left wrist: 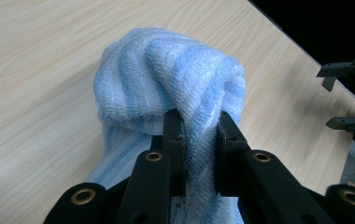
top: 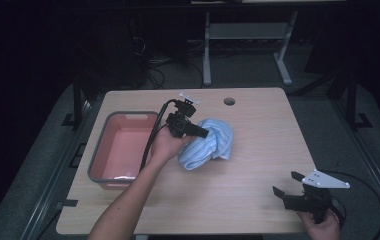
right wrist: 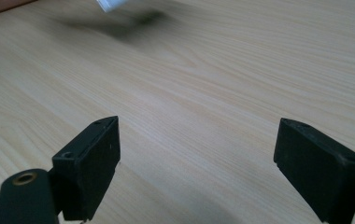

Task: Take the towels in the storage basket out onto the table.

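A light blue striped towel lies bunched near the middle of the wooden table. My left gripper is shut on a fold of it, and in the left gripper view the black jaws pinch the towel between them at my left gripper. My right gripper rests at the table's front right corner, open, a hand holding it from below. In the right gripper view my right gripper stands wide apart over bare wood, with nothing between its jaws.
A grey-rimmed pink tub stands at the table's left, beside the left forearm. A round cable hole sits near the far edge. The other gripper shows far right in the left gripper view. Cables trail from both grippers.
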`<act>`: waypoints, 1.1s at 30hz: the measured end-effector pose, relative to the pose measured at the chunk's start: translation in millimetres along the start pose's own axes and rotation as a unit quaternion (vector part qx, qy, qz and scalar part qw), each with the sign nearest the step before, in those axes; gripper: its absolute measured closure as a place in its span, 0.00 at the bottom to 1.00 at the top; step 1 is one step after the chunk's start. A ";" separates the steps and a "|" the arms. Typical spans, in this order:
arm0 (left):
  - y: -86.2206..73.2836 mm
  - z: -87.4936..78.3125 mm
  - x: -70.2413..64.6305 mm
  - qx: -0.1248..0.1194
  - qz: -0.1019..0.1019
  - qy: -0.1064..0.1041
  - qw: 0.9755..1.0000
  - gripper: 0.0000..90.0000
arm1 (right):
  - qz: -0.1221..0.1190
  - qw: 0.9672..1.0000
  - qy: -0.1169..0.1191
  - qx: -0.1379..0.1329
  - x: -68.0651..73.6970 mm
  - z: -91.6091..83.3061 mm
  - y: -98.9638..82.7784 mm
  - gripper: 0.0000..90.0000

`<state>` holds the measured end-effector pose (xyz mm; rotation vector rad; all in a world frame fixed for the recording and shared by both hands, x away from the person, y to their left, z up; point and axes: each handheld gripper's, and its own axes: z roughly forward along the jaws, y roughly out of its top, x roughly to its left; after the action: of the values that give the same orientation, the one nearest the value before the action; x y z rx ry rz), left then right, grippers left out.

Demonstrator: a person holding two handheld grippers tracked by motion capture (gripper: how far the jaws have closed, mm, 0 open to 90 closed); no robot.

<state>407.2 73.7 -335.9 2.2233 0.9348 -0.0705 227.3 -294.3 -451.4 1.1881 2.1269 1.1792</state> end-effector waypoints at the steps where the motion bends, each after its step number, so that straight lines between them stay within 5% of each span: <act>1: 0.1 2.4 0.0 0.002 0.000 0.000 1.000 0.86 | 0.000 1.000 0.000 0.000 0.0 0.0 0.0 0.16; 33: -1.2 67.5 -11.5 0.059 -0.002 -0.005 0.998 0.84 | -0.004 1.000 0.003 0.002 2.0 2.6 0.7 0.16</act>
<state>412.2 24.6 -383.3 2.3280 0.9510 -0.1408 228.3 -291.2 -452.2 1.1782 2.1384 1.1761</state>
